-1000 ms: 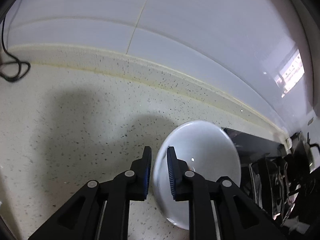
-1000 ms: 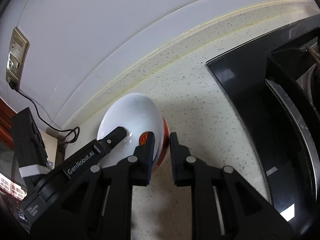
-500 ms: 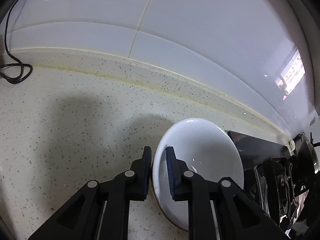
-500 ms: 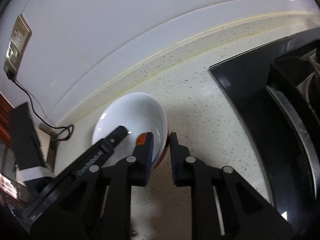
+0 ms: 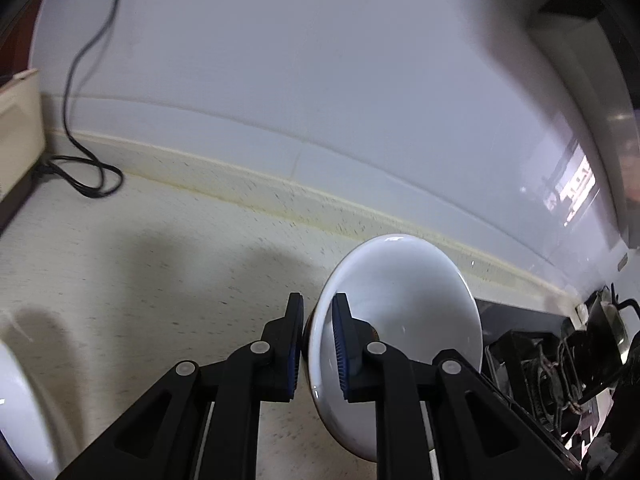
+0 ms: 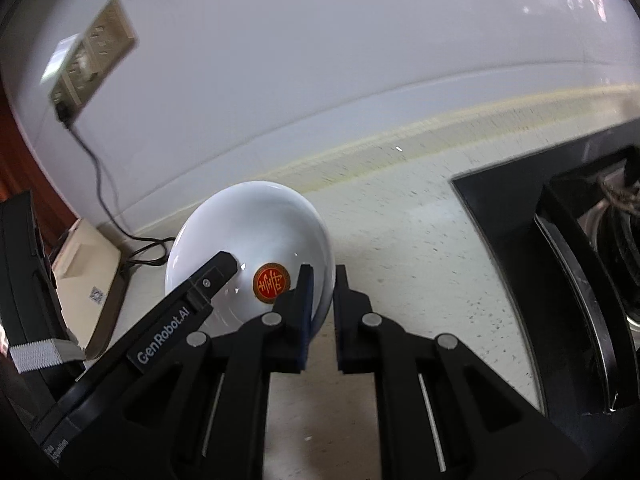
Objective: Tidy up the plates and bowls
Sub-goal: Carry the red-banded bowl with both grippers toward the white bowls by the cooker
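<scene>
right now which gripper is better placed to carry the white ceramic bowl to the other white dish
Left, probably: the left gripper clamps the white ceramic bowl, and the other white dish shows on its left side.

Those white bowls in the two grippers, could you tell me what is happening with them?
Each handheld gripper is clamped on a bowl's rim above the speckled countertop. The left gripper holds a plain white bowl; the right gripper holds a white bowl with a red emblem inside. A black stove sits to the right.
</scene>
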Action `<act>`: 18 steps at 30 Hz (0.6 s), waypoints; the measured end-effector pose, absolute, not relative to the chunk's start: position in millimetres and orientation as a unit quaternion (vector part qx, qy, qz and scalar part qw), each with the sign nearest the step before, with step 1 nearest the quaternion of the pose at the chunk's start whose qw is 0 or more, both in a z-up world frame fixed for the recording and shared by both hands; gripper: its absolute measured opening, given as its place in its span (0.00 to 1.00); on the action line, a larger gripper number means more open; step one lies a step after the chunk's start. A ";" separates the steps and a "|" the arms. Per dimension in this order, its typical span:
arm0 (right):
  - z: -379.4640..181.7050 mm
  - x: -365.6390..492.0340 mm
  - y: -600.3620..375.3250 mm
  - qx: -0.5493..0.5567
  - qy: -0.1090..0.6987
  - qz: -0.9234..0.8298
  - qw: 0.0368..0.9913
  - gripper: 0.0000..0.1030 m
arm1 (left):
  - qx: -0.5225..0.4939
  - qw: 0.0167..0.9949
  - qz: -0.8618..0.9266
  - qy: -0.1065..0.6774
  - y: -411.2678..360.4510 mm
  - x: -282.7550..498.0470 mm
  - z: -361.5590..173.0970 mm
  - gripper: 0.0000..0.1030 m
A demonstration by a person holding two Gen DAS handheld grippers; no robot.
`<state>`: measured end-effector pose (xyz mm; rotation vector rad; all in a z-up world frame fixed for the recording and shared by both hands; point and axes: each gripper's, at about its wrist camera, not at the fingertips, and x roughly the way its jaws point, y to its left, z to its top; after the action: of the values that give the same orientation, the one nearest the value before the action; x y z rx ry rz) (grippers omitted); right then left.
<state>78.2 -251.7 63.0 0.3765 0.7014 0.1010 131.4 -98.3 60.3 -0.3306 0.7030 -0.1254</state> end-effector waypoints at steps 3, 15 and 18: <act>73.3 69.4 -239.5 0.174 0.330 0.068 0.925 0.11 | -0.162 0.929 -0.051 0.329 -87.9 117.9 69.9 0.15; 91.7 48.4 -208.9 0.150 0.319 0.142 0.925 0.12 | -0.145 0.940 0.009 0.310 -60.7 80.5 97.1 0.15; 97.0 39.8 -198.3 0.145 0.314 0.161 0.925 0.12 | -0.144 0.941 0.026 0.306 -52.2 74.5 101.2 0.15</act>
<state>39.8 -198.3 97.0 0.2966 0.6437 0.3301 74.5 -52.2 101.2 -0.2936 0.6246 0.0525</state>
